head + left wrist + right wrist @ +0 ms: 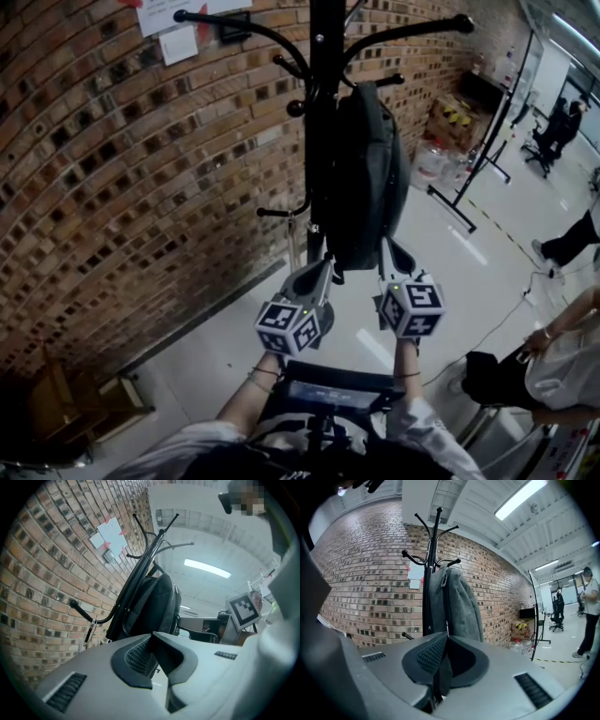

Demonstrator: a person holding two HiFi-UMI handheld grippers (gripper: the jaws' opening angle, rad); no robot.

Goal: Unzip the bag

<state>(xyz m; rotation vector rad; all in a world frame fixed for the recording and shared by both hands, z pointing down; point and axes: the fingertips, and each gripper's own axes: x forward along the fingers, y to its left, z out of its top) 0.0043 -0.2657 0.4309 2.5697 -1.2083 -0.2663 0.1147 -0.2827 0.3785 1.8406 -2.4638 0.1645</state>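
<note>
A dark grey backpack (366,178) hangs on a black coat stand (323,56) against a brick wall. My left gripper (328,270) reaches up to the bag's bottom edge. Its jaws (152,637) are closed, tips against the bag (154,602); whether they pinch cloth is hidden. My right gripper (387,248) is at the bag's lower right side. In the right gripper view it (444,637) is shut on a dark strip (437,677) that hangs down between the pads; I cannot tell whether this is a zip pull or a strap. The bag (459,602) shows a zip line down its middle.
The brick wall (122,169) runs along the left. A wooden chair (75,403) stands at the lower left. A cardboard box (455,117), a water bottle (429,164) and a black floor stand (478,159) are behind the rack. A person (562,366) stands close on the right.
</note>
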